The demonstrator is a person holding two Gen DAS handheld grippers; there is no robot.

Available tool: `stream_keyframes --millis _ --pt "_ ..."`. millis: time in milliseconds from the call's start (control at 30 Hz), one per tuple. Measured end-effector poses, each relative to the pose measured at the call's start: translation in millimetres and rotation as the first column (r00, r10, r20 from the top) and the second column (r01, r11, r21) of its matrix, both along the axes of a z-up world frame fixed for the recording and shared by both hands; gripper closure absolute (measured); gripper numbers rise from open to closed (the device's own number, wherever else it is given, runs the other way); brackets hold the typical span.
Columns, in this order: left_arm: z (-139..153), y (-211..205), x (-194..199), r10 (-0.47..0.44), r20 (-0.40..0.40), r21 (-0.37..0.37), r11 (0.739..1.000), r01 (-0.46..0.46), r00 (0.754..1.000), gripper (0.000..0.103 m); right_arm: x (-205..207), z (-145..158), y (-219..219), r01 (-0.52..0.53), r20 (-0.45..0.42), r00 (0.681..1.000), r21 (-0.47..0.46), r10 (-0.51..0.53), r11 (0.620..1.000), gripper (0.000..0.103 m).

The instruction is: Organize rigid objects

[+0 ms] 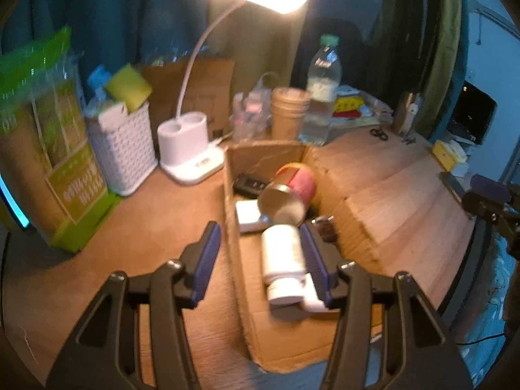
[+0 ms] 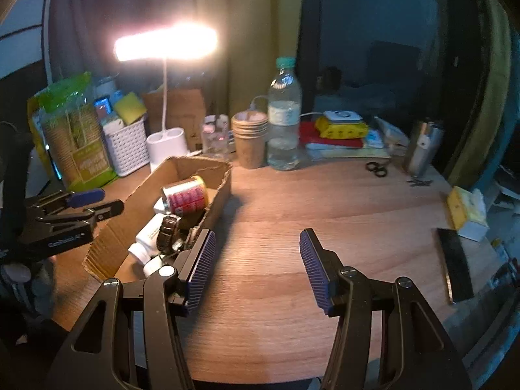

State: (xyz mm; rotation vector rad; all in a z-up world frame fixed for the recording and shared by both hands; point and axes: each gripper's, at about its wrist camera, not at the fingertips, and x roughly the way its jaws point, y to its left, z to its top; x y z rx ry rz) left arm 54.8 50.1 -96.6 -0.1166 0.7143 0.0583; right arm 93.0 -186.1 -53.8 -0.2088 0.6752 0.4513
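Left hand-held gripper [image 1: 260,243] half open, empty, above cardboard box [image 1: 231,195]; white bottle [image 1: 282,253] lying capped inside.

Cardboard box [image 1: 265,154], shiny metal can [image 1: 282,202].

A lived-in room at home: a wooden table [image 2: 325,201] under a lit desk lamp [image 2: 165,44], curtains [image 2: 253,32] at twelve o'clock, a water bottle [image 2: 283,113], paper cups [image 2: 249,139], and a bed [image 2: 357,94] at one o'clock.
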Motion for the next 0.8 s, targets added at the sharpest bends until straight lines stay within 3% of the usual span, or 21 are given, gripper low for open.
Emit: stream_keyframes --millis 267,400,667,800 --pt "42.3 -26.8 -17.6 -0.056 0.102 0.029 0.998 0.053 0.993 0.049 -17.9 19.9 -23.2 0.057 0.052 0.997 0.022 -0.058 0.998 0.042" --pt "60.3 -34.1 -29.3 -0.068 0.155 0.031 0.997 0.064 0.986 0.031 -29.0 32.6 -29.2 0.072 0.087 0.993 0.035 -0.075 0.997 0.040" --pt "93.7 -44.2 -51.6 -0.083 0.248 0.055 0.996 0.072 0.965 0.026 -57.8 62.6 -35.3 0.085 0.178 0.980 0.056 -0.094 0.995 0.038" --pt "107.8 -47.5 -61.6 -0.092 0.285 0.061 0.995 0.078 0.954 0.017 -73.1 78.8 -37.1 0.085 0.227 0.969 0.069 -0.098 0.994 0.034"
